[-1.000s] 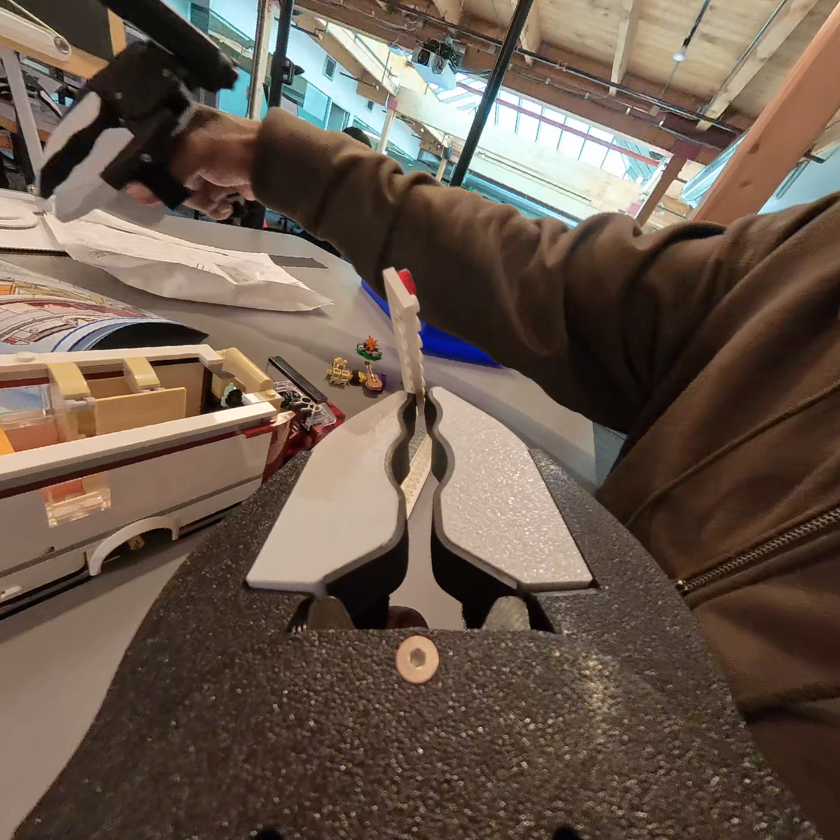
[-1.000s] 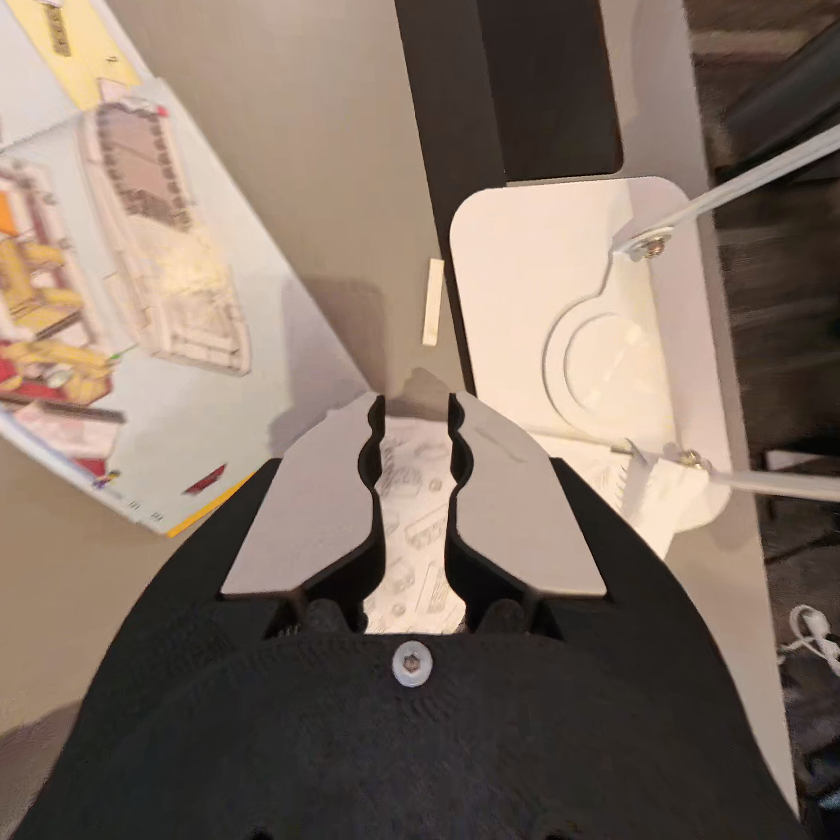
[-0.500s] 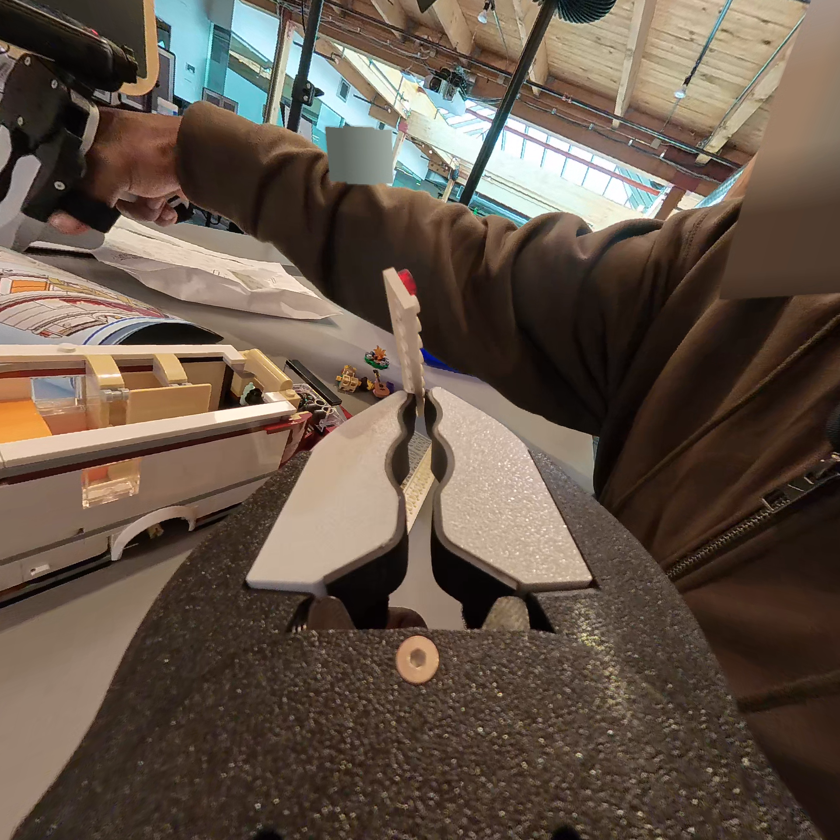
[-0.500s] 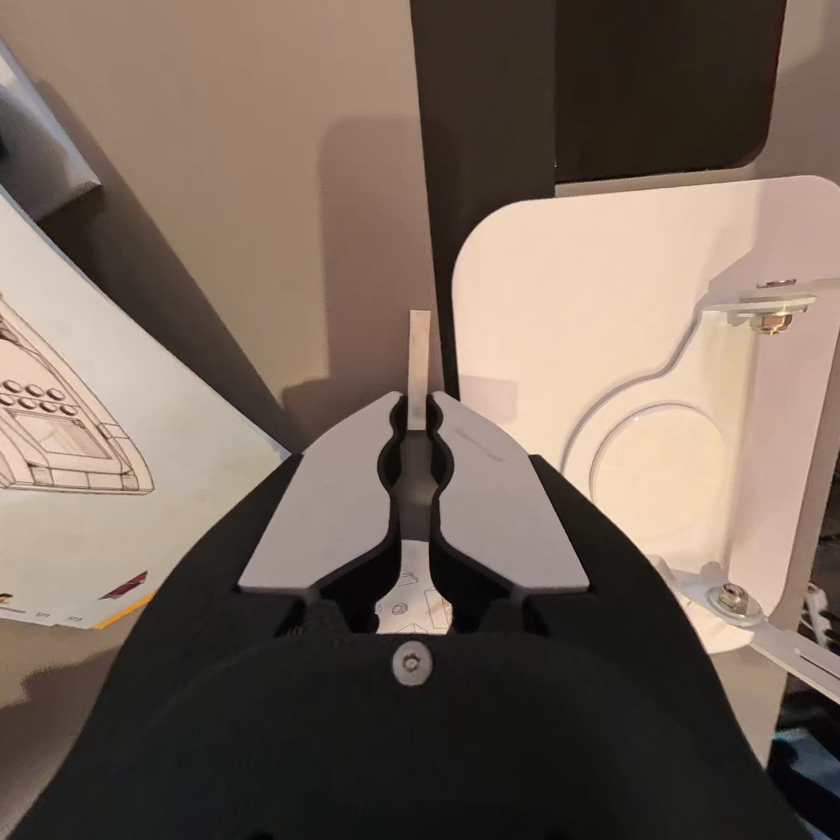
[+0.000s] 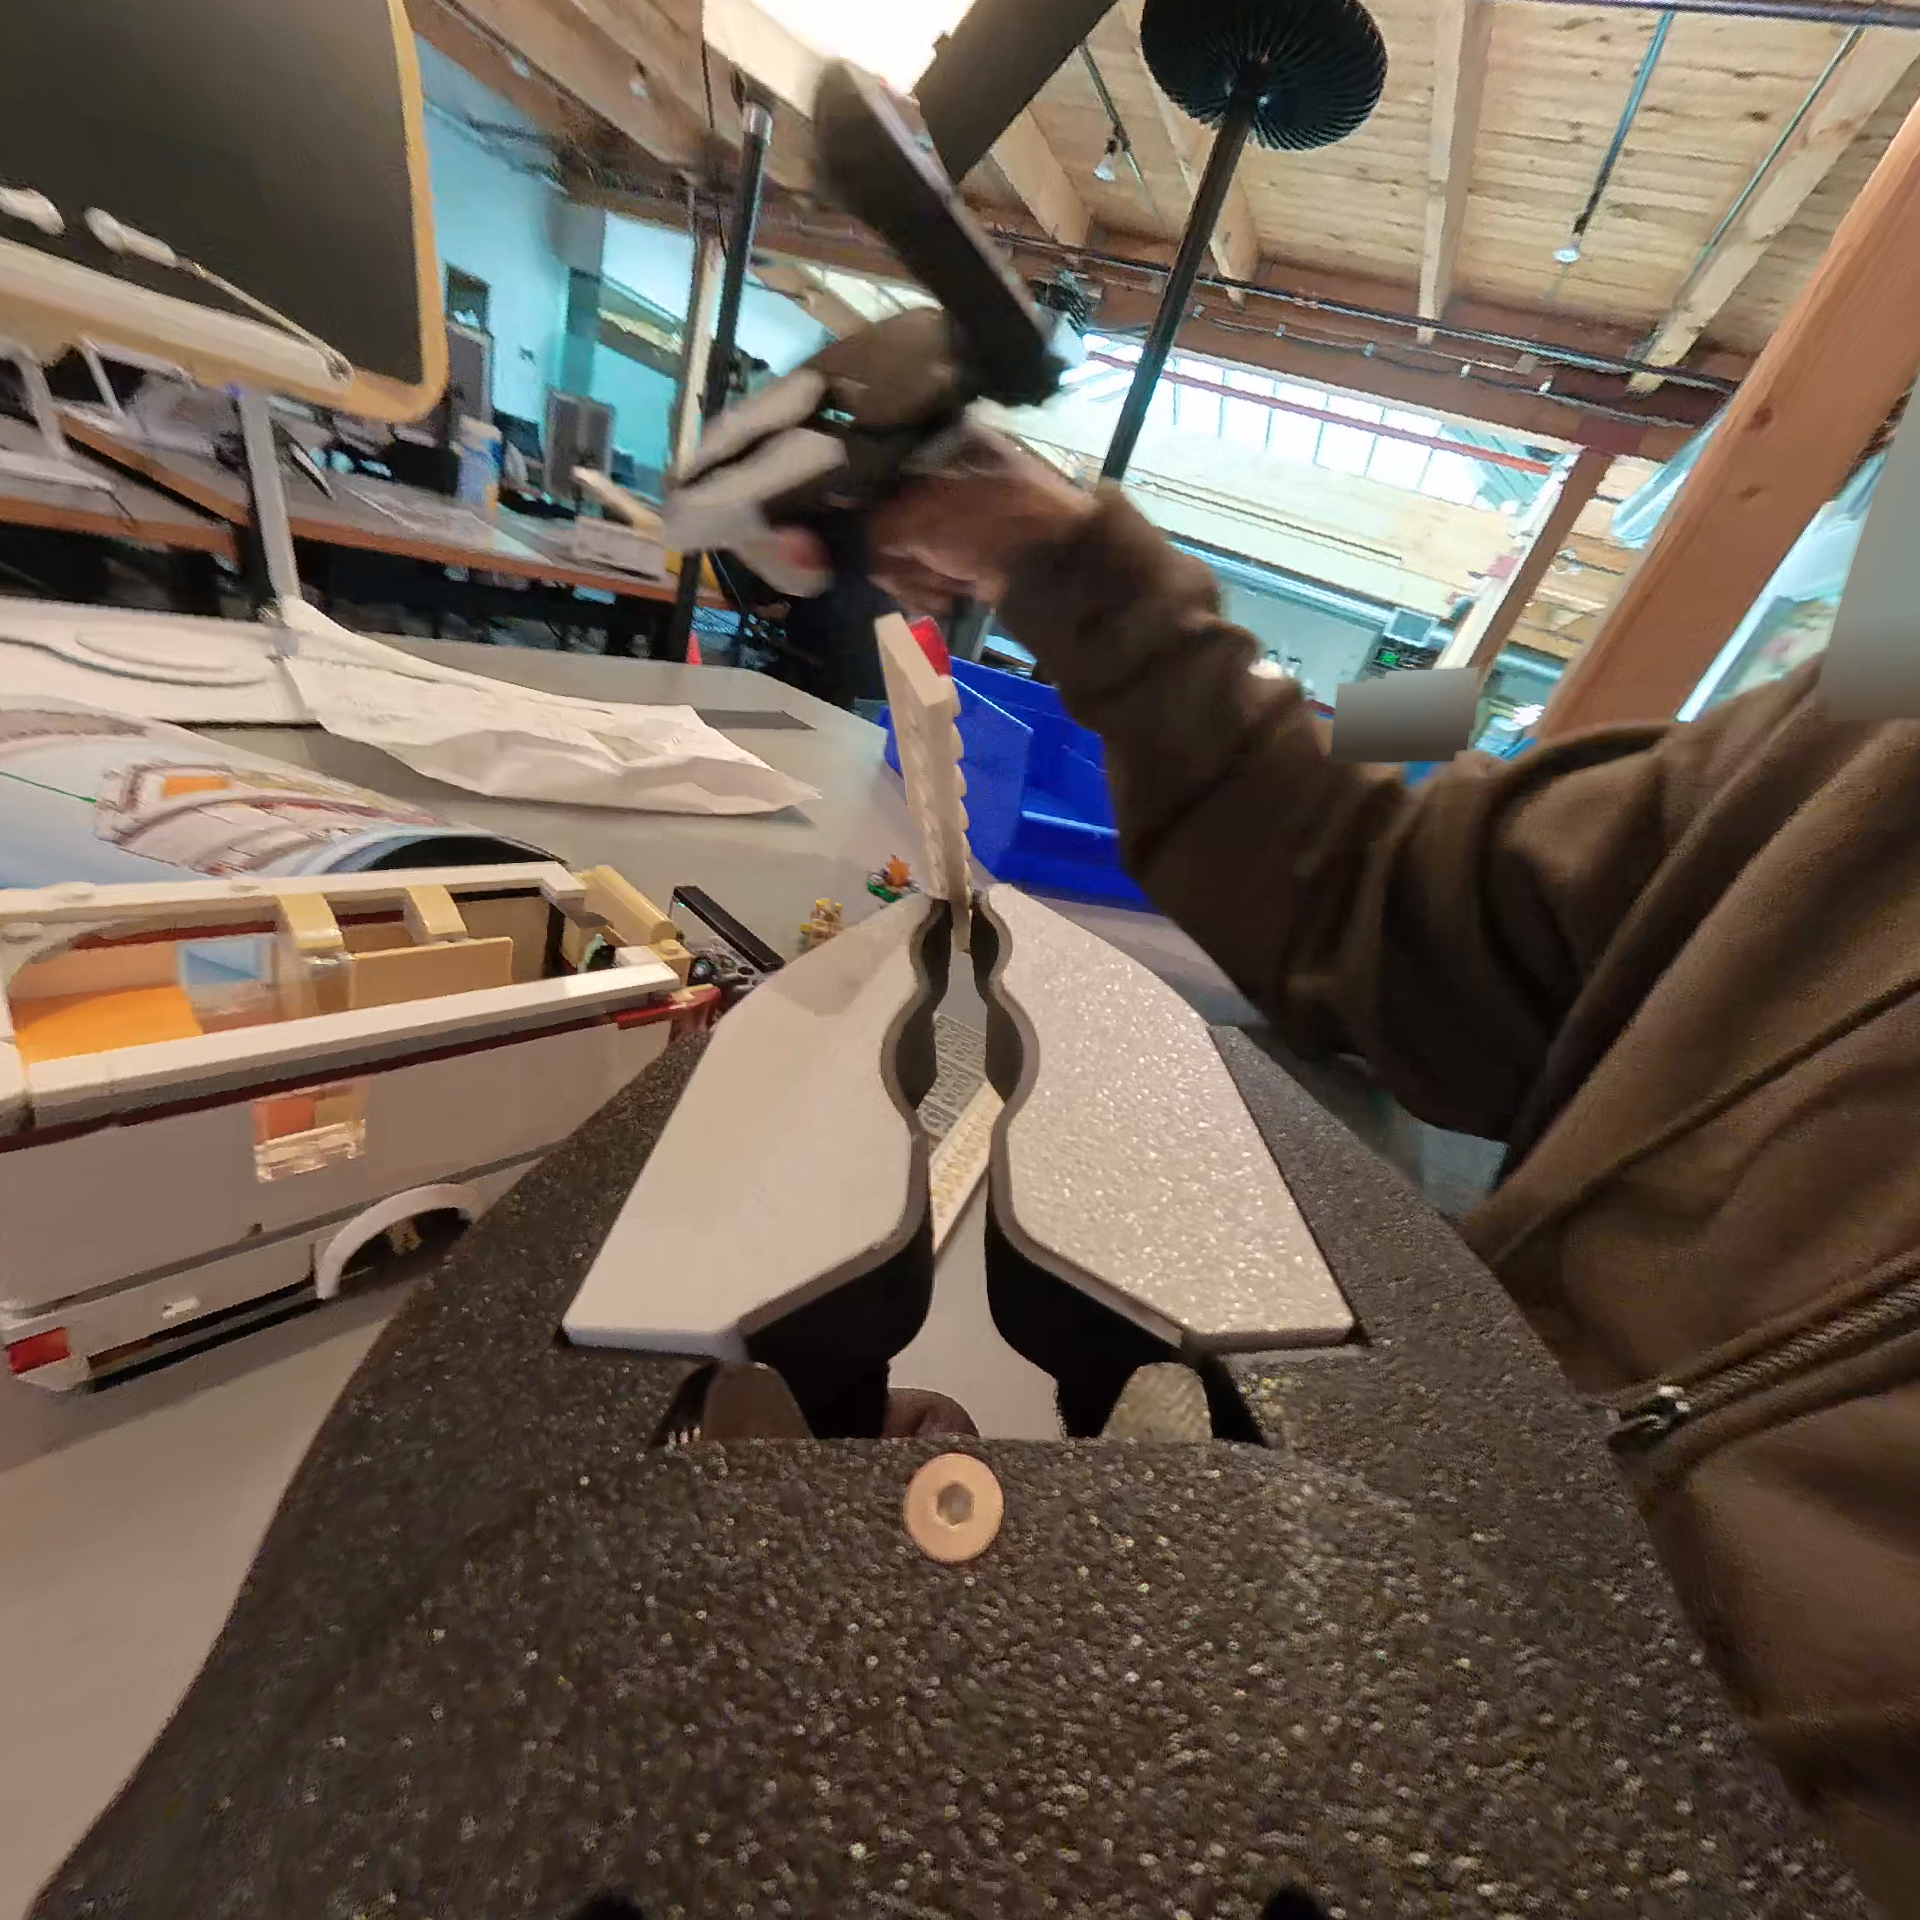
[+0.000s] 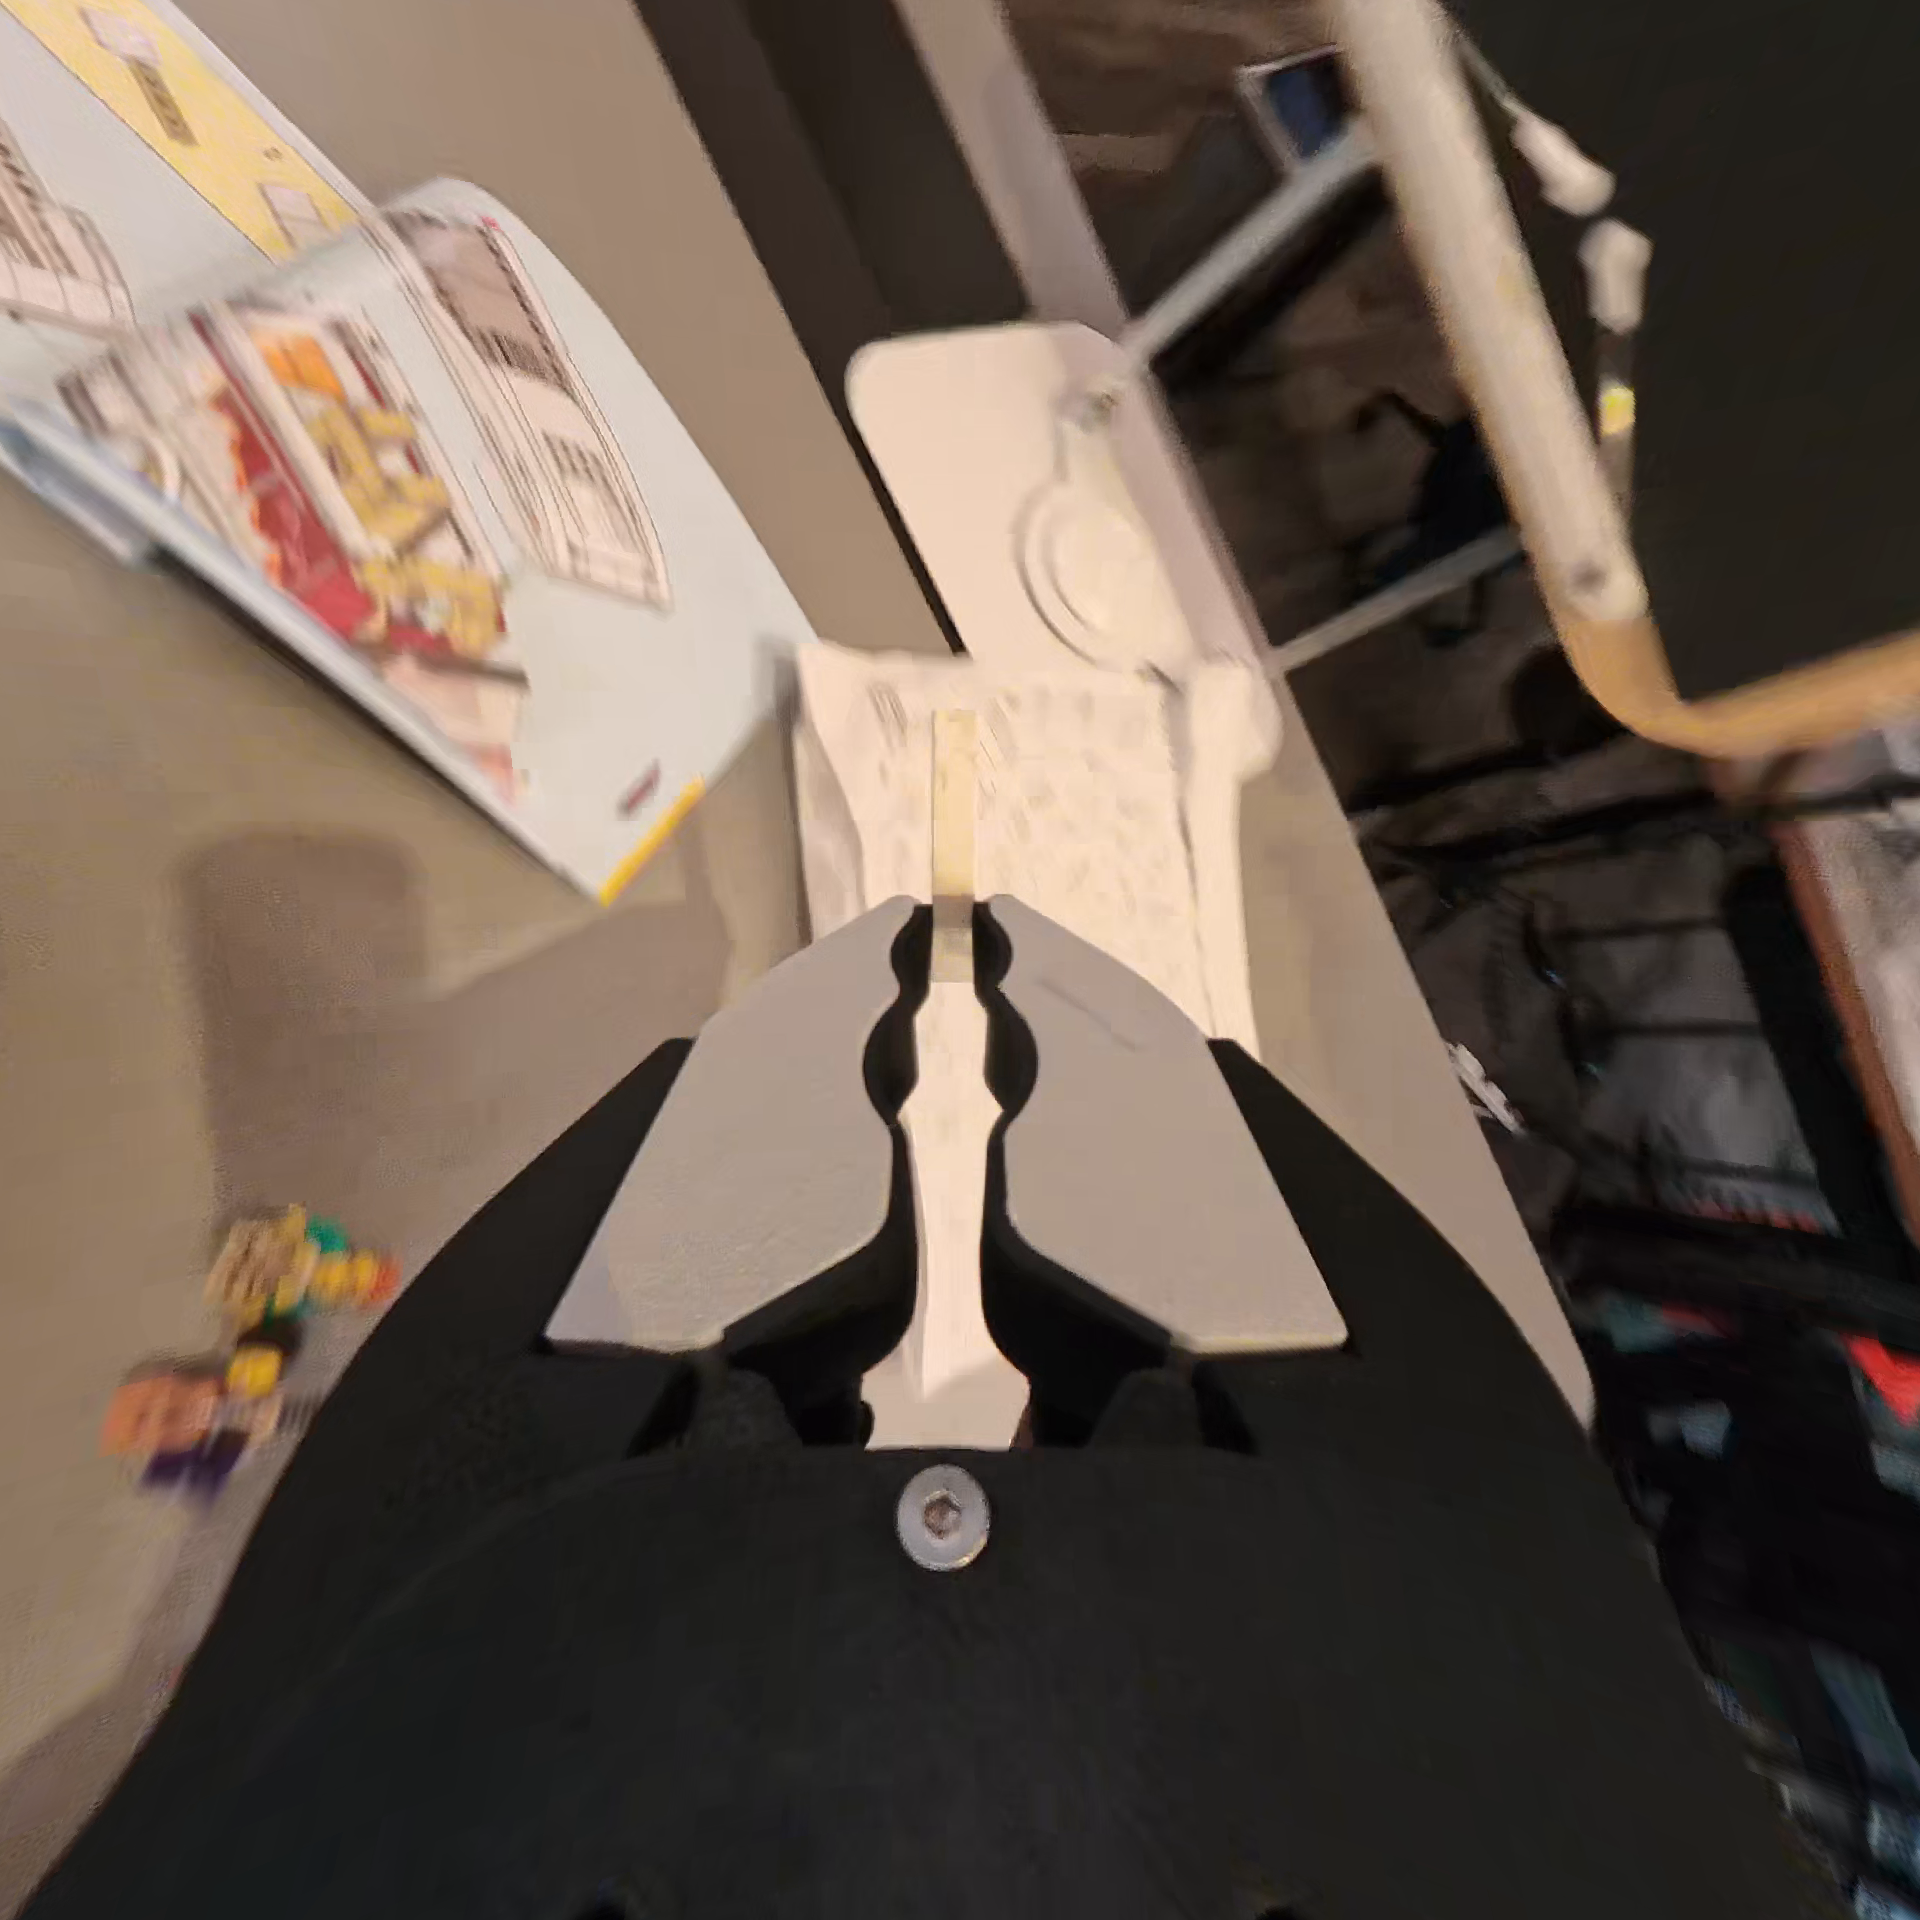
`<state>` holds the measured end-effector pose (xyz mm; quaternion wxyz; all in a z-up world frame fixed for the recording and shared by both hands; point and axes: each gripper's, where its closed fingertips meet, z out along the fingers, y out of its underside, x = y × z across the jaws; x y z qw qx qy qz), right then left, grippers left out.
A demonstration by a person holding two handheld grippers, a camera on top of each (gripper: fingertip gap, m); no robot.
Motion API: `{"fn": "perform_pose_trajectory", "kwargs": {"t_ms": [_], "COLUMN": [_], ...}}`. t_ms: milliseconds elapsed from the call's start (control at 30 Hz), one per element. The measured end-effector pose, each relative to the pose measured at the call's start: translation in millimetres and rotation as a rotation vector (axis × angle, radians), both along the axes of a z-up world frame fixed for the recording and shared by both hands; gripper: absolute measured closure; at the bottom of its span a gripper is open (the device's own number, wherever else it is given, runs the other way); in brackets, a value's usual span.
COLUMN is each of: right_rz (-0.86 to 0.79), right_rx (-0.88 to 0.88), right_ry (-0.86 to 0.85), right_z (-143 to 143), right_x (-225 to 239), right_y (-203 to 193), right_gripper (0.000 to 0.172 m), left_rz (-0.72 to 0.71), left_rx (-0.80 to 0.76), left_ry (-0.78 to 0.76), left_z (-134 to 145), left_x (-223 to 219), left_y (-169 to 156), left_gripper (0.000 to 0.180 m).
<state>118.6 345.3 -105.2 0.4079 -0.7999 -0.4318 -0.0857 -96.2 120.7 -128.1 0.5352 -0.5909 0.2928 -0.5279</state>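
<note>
Lifted clear of the grey worktop (image 5: 727, 831), the right gripper (image 6: 951, 914) now hangs above its far edge with a slim cream bar piece (image 6: 953, 810) pinched between its fingers (image 6: 821, 1039), long axis pointing straight out from the tips. Near the worktop's left edge stands the large white toy-brick camper van (image 5: 260, 1091). Beside it, the left gripper (image 5: 956, 914) clamps a studded white plate with a red tip (image 5: 925, 748), upright. That plate points up toward the right gripper, well apart from it.

No writing can be read; the print on the booklet (image 6: 436, 499) is blurred.
</note>
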Motion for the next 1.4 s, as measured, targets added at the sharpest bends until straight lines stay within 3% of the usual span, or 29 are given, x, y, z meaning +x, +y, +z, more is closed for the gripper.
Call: {"fn": "perform_pose_trajectory", "kwargs": {"t_ms": [167,300,433,533,700,800,933,1033,1133,1400], "right_rz": [-0.295,-0.49,-0.553,-0.57,-0.494,-0.242,0.154,0.316,0.374,0.472], "right_rx": [0.117,0.002,-0.092,-0.031,0.168,0.242,0.309,0.384,0.432,0.415], "right_ry": [0.009,0.003,0.002,-0.043,-0.065,0.025,0.31,0.504,0.629,0.705], "right_z": [29.4,-11.9,-54.5,-54.0,-31.8,-34.2,-37.7,-27.0,-18.3,-19.1], "right_x": [136.9,232.0,267.5,269.3,216.0,125.3,-19.5,-85.3,-108.9,-114.0], "right_y": [-111.1,-166.0,-187.0,-192.5,-205.8,-220.1,-256.8,-280.9,-288.6,-304.6], "right_gripper": [0.164,0.164,0.164,0.155,0.152,0.152,0.156,0.16,0.161,0.161], "left_rz": [0.015,-0.016,-0.062,-0.077,-0.054,0.003,0.121,0.18,0.183,0.188], "left_rx": [0.096,0.136,0.144,0.167,0.174,0.183,0.258,0.34,0.391,0.492], "left_ry": [0.082,0.148,0.207,0.259,0.367,0.444,0.556,0.595,0.629,0.671], "left_z": [-1.7,-6.3,-8.7,-8.1,-17.6,-31.0,-47.8,-48.1,-51.2,-54.5], "left_x": [12.0,31.0,49.5,59.7,73.9,83.3,89.2,90.2,93.6,101.2], "left_y": [-12.8,-25.0,-39.6,-52.0,-59.9,-59.7,-54.7,-54.8,-58.2,-63.8], "left_gripper": [0.177,0.177,0.177,0.176,0.176,0.177,0.177,0.177,0.177,0.177]}}
